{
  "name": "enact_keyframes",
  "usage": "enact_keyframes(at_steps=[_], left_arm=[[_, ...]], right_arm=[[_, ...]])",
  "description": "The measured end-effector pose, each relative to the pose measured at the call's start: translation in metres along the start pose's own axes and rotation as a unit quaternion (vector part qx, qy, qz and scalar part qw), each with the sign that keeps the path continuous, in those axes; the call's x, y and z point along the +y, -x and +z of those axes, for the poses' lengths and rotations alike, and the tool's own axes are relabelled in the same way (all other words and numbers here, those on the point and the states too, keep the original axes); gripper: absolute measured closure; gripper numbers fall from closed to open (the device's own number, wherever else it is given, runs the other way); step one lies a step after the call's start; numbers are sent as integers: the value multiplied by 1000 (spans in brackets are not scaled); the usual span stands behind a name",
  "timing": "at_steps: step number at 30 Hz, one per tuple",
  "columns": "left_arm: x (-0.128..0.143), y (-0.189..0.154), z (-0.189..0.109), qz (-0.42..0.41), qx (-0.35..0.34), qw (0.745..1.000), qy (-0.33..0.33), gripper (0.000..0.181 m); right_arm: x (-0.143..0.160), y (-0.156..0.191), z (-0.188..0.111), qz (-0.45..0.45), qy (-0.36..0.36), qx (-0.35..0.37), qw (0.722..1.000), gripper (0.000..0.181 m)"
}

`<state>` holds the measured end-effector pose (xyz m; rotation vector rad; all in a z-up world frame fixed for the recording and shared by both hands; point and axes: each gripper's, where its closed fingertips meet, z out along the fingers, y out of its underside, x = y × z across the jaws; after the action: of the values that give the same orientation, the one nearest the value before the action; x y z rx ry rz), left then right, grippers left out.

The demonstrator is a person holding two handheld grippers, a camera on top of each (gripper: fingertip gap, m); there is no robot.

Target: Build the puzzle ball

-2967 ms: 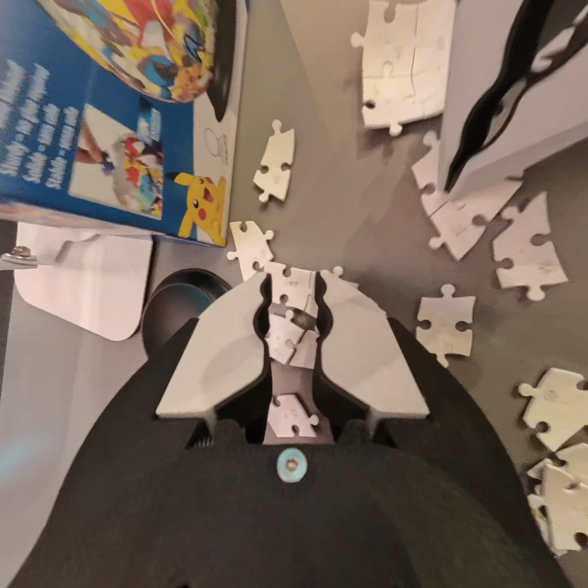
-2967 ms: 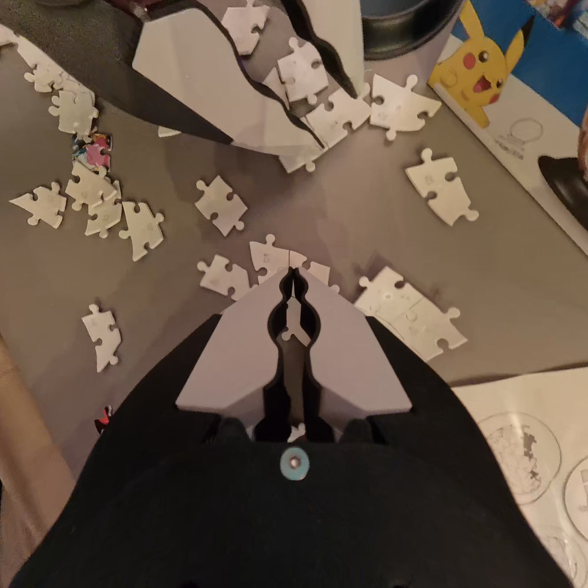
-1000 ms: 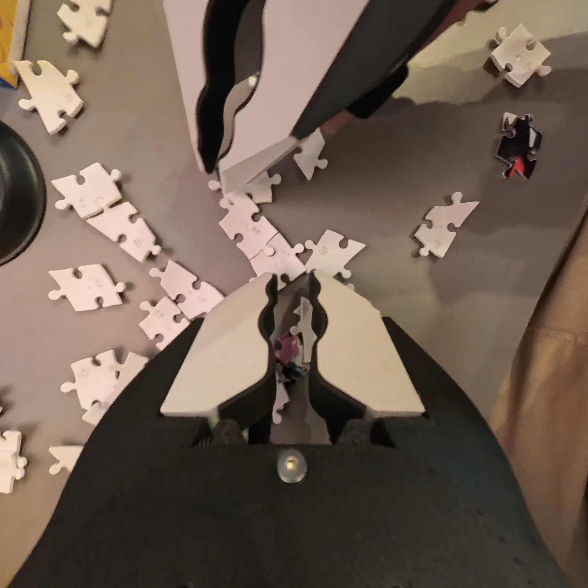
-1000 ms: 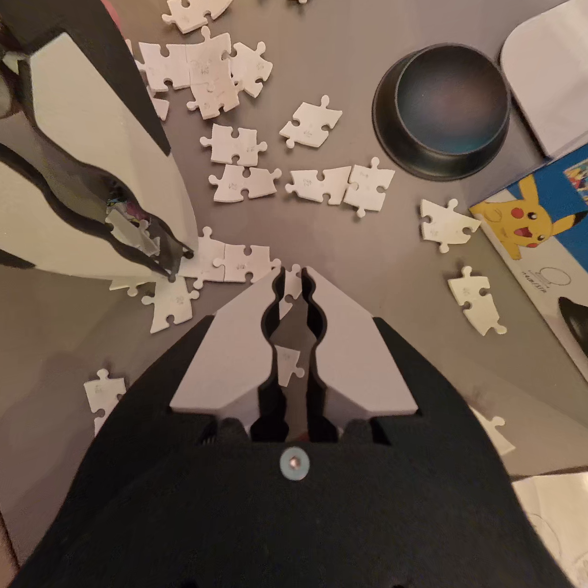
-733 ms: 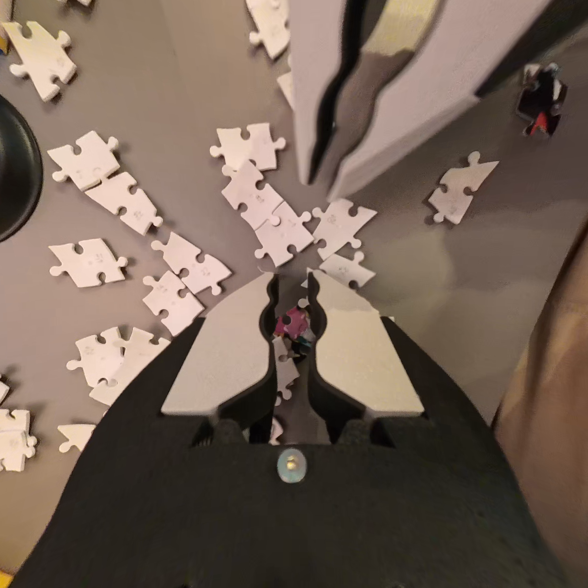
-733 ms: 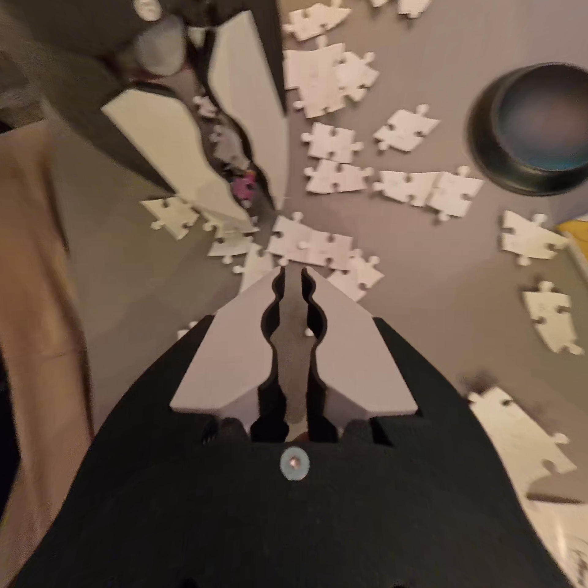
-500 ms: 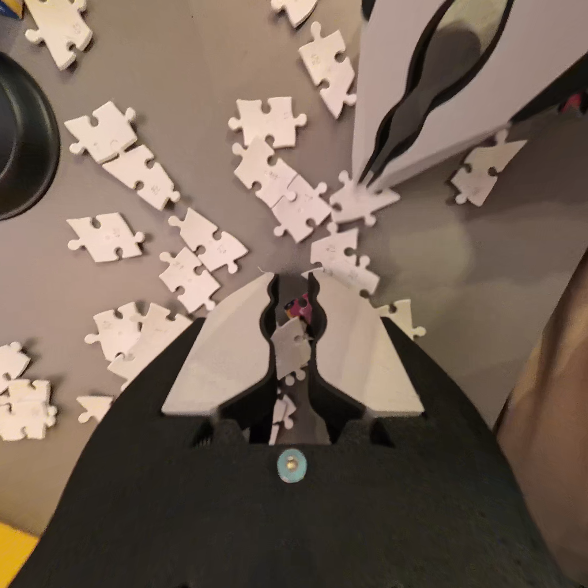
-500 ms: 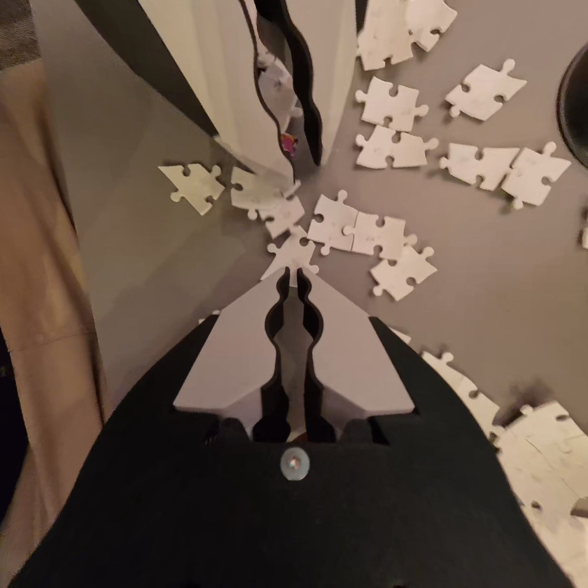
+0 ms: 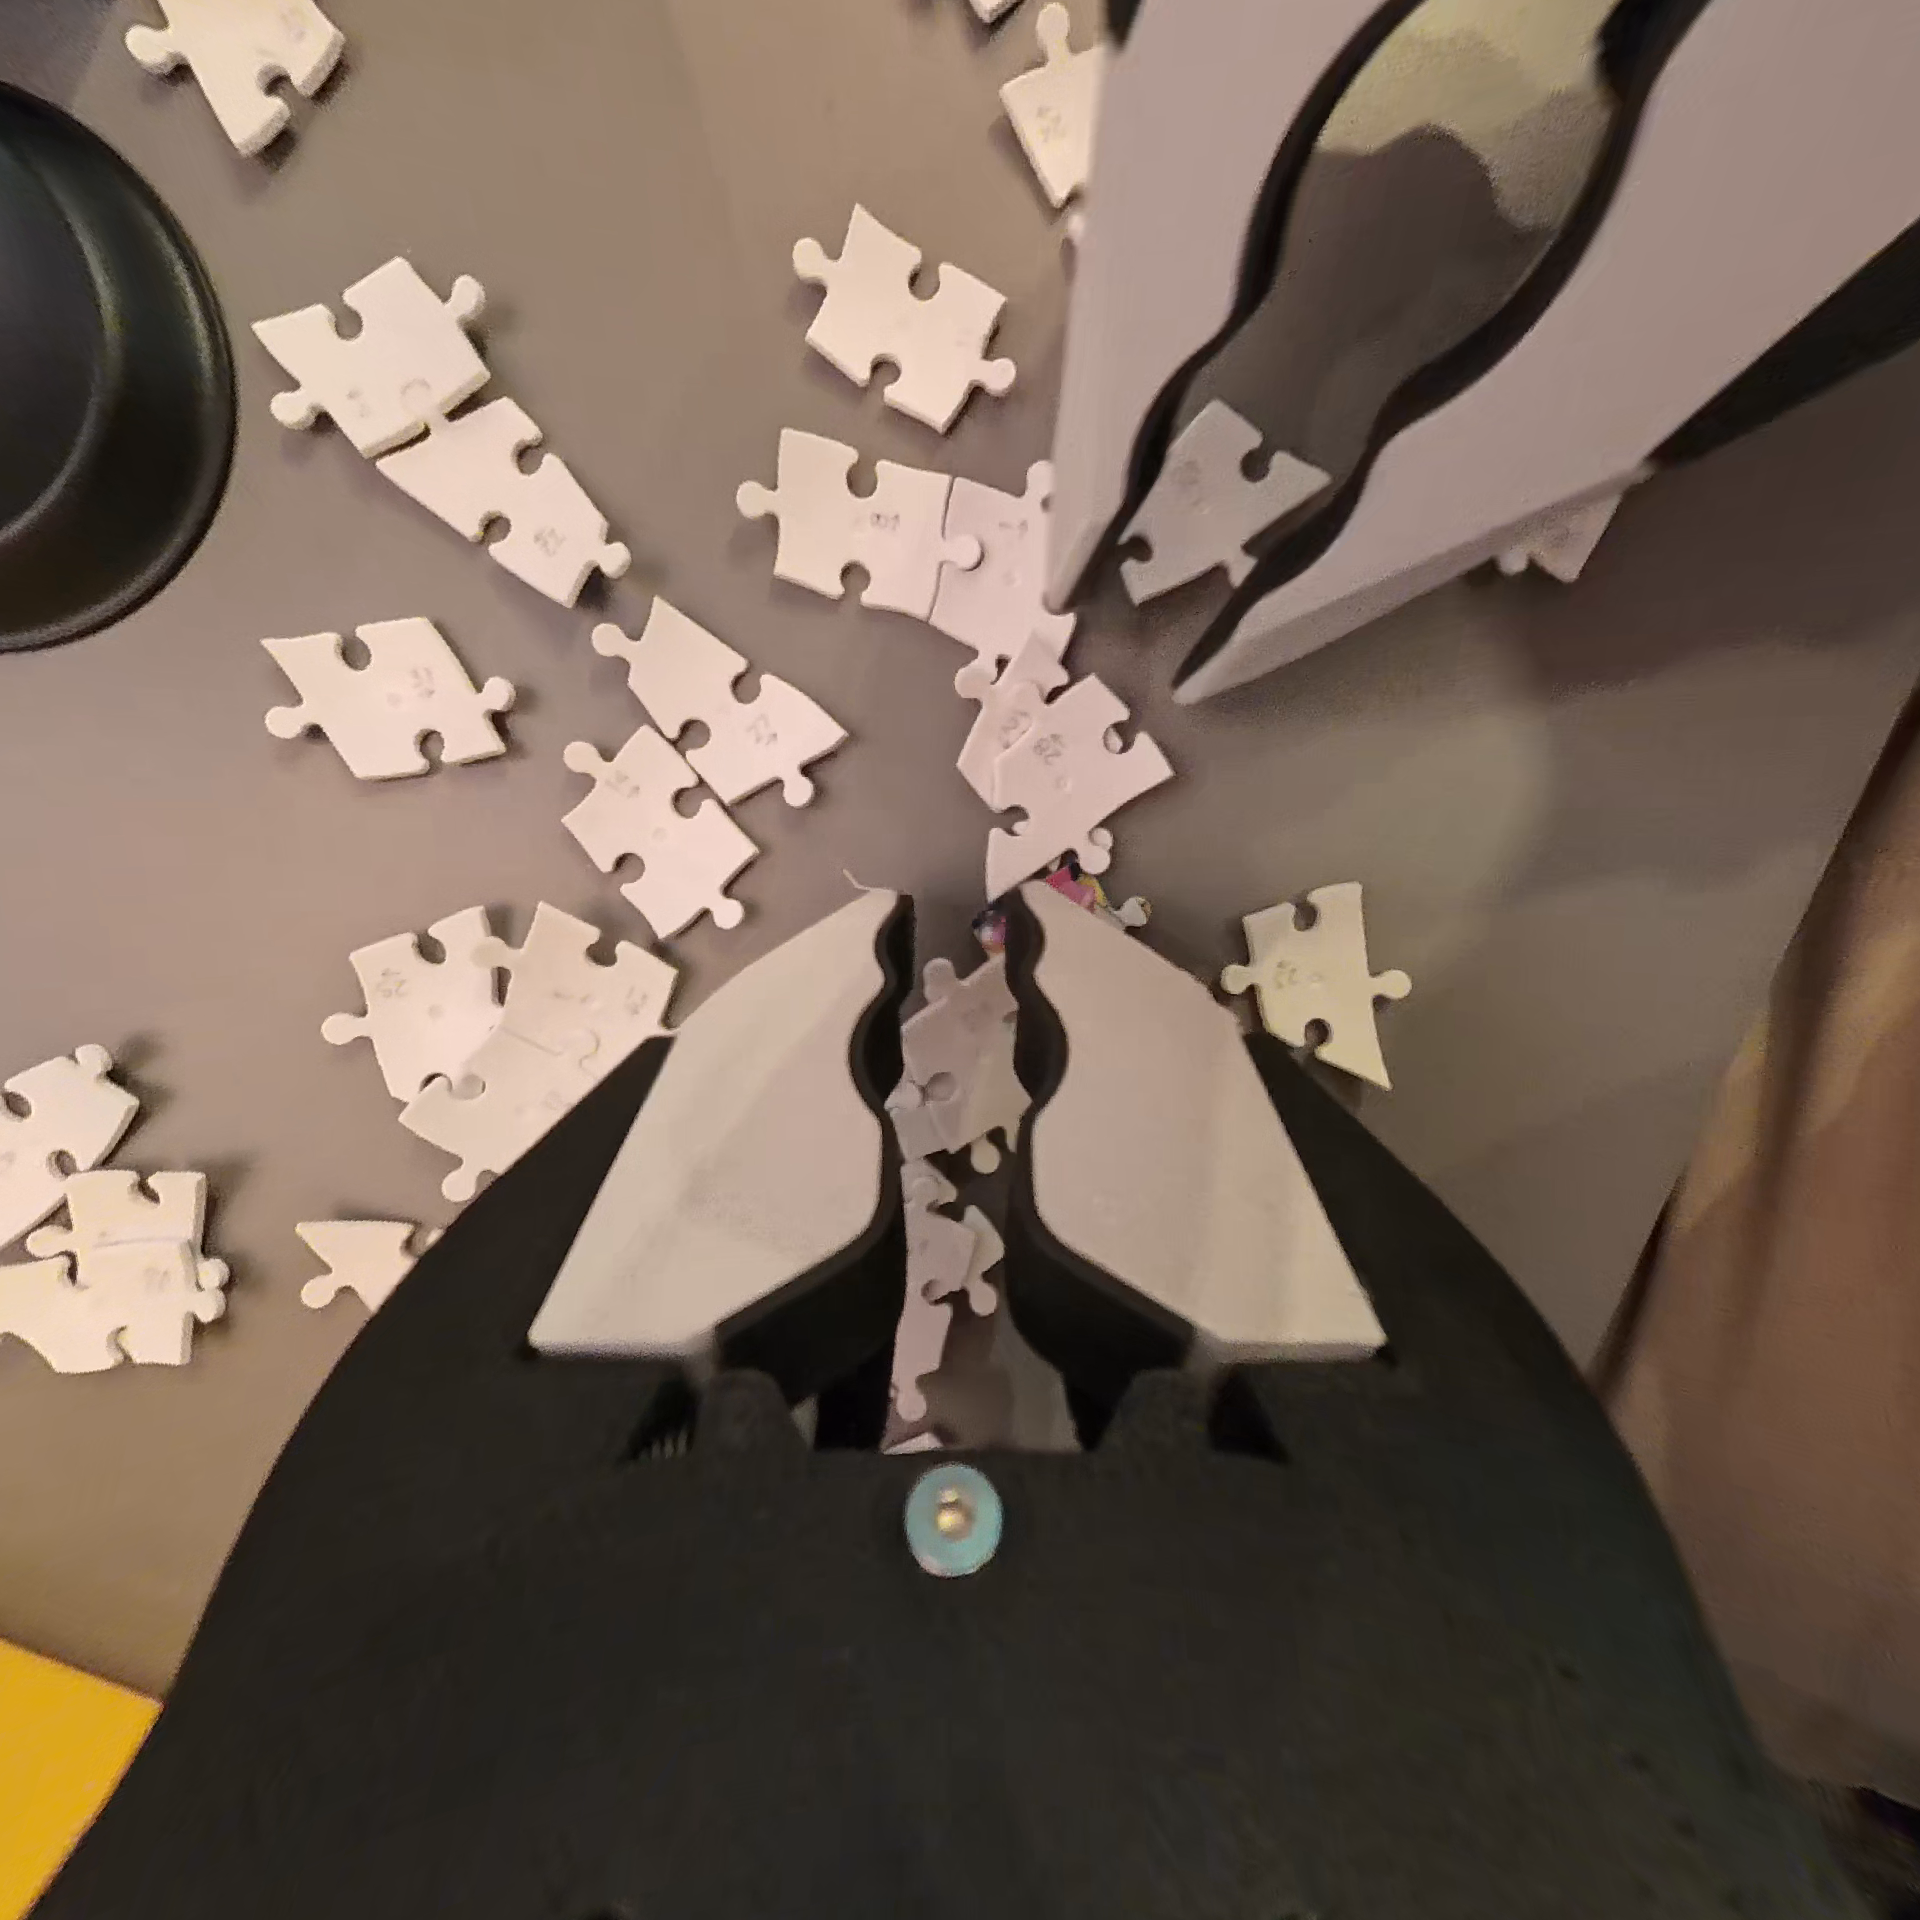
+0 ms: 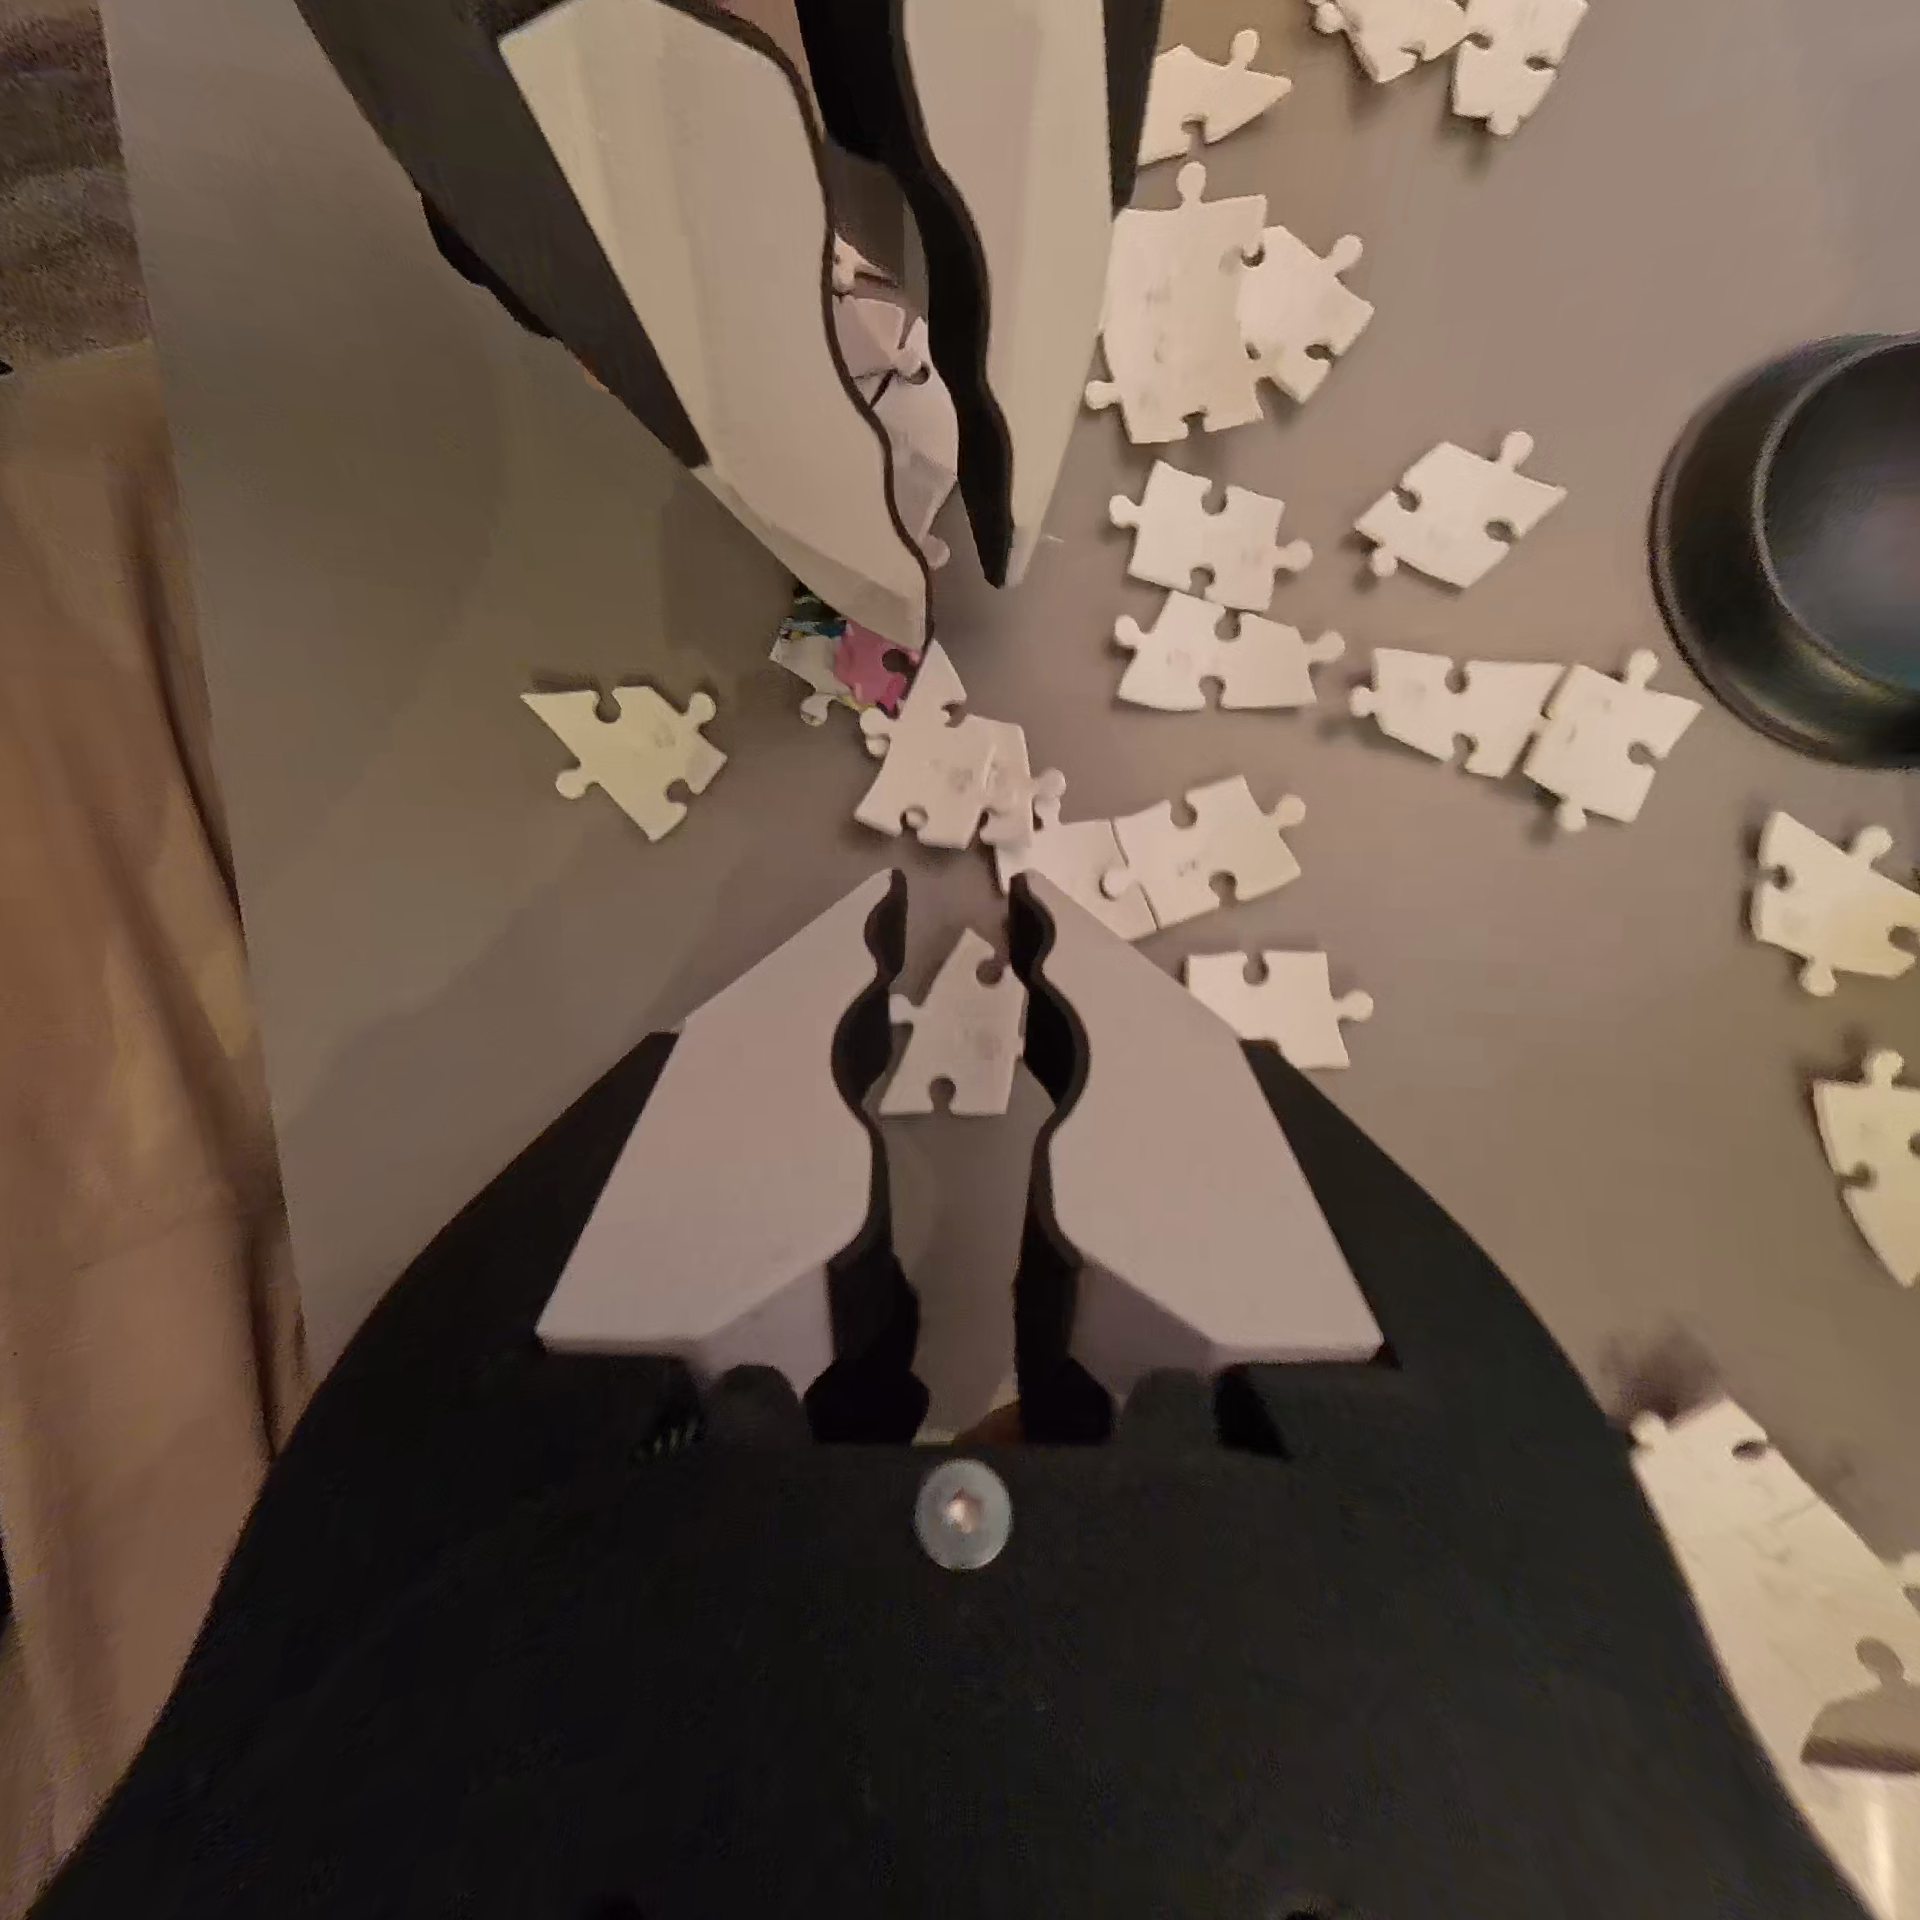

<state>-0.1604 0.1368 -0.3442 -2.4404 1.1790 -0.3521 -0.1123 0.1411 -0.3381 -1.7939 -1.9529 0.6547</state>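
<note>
Many white face-down puzzle pieces lie on the grey table (image 9: 665,135). My left gripper (image 9: 958,902) is shut on a short strip of joined pieces (image 9: 956,1060) held on edge between its fingers; it also shows in the right wrist view (image 10: 961,603) with the strip (image 10: 894,353). My right gripper (image 10: 953,881) is slightly open, low over the table, with one white piece (image 10: 961,1029) between its fingers. It shows in the left wrist view (image 9: 1127,646) with that piece (image 9: 1205,499). A colourful face-up piece (image 10: 868,660) lies between the two grippers.
A black bowl-shaped stand (image 10: 1808,551) sits at the table's far side, also in the left wrist view (image 9: 94,364). A larger joined section (image 10: 1174,322) lies beyond the loose pieces. Tan cloth (image 10: 104,935) borders the table edge. A yellow corner (image 9: 52,1787) shows low left. The larger joined section (image 10: 1174,322) lies some 7 cm from my left tips, 12 cm from my right tips. It is also in sight in the left wrist view (image 9: 563,1061).
My right gripper has moved forward over a white piece and its fingers have opened a little around it. My left gripper still holds its strip and has drifted closer to the right gripper.
</note>
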Motion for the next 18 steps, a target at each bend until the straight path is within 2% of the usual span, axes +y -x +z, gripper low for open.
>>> enact_keyframes(at_steps=[4,8,14,18], left_arm=[[2,-6,6,11,6,1000,10,166],[3,-6,6,12,11,1000,10,166],[0,-4,-3,14,13,1000,-8,166],[2,-4,3,23,5,1000,3,167]], right_arm=[[-8,3,17,9,-1,-13,1000,156],[-10,-2,22,3,4,9,1000,174],[-22,5,31,5,-11,-4,1000,176],[-19,-13,15,28,-16,16,999,168]])
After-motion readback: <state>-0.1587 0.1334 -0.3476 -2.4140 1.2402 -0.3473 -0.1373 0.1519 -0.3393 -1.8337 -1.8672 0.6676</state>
